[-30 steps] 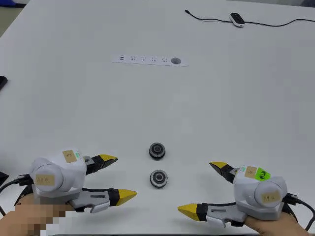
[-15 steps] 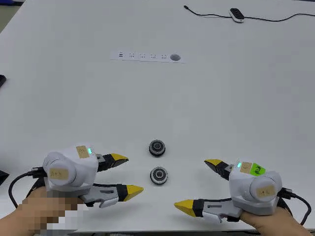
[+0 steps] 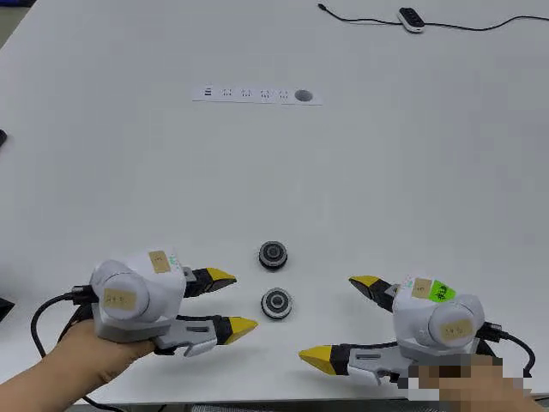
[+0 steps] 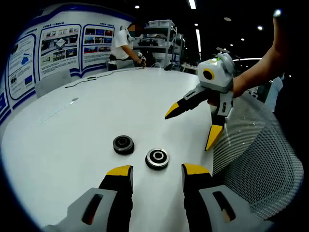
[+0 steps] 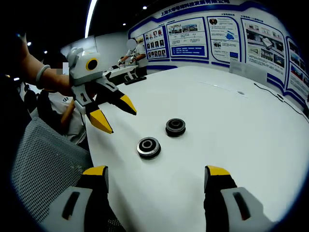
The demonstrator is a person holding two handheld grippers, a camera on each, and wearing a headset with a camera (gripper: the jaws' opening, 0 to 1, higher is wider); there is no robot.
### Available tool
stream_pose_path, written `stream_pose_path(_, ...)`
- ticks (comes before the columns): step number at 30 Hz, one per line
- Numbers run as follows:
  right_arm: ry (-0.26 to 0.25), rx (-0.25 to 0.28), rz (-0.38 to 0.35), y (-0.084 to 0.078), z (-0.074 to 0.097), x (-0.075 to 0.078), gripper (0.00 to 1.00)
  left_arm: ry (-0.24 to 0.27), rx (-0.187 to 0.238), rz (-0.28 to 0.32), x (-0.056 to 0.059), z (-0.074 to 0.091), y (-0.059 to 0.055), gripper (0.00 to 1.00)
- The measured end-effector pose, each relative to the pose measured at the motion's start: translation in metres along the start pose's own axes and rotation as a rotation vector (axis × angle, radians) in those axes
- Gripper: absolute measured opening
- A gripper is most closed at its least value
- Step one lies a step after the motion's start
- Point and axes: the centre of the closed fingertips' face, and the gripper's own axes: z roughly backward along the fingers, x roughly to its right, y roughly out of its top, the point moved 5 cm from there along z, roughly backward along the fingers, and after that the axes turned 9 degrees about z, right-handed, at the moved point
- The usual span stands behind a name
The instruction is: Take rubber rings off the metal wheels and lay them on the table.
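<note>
Jaws open and empty on both sides, two wheels between them

Left gripper has its jaws parted a moderate way, with nothing held and nothing touched. Its yellow tips sit just short of the near wheel and point at it. The right gripper has its jaws spread wider, also empty. Its tips aim inward at that same wheel from the other side, but stand farther off.

Both wheels lie flat on the white table, each with its axle hole facing straight up. Neither is touched by anything. The far wheel sits just beyond the near one and apart from it, and the two line up away from the person. A dark band runs round each rim. The near wheel shows a brighter metal face in the left gripper view, while the far one looks darker all over.

From above, the head view takes in a white power strip lying across the middle of the table. At the far edge it shows a cable with a small dark switch.

The gripper views look low across the tabletop. Each catches the opposite gripper held in a hand over the table edge, a mesh chair back and blue poster boards on the wall. A person stands at the far end.
</note>
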Motion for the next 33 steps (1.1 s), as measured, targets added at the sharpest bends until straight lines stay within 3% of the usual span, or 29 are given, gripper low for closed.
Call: stream_pose_path(33,0.018,0.014,-0.049,-0.001,-0.008,-0.003,0.76,-0.043,-0.093,-0.074,0.003,-0.039,0.011,0.24)
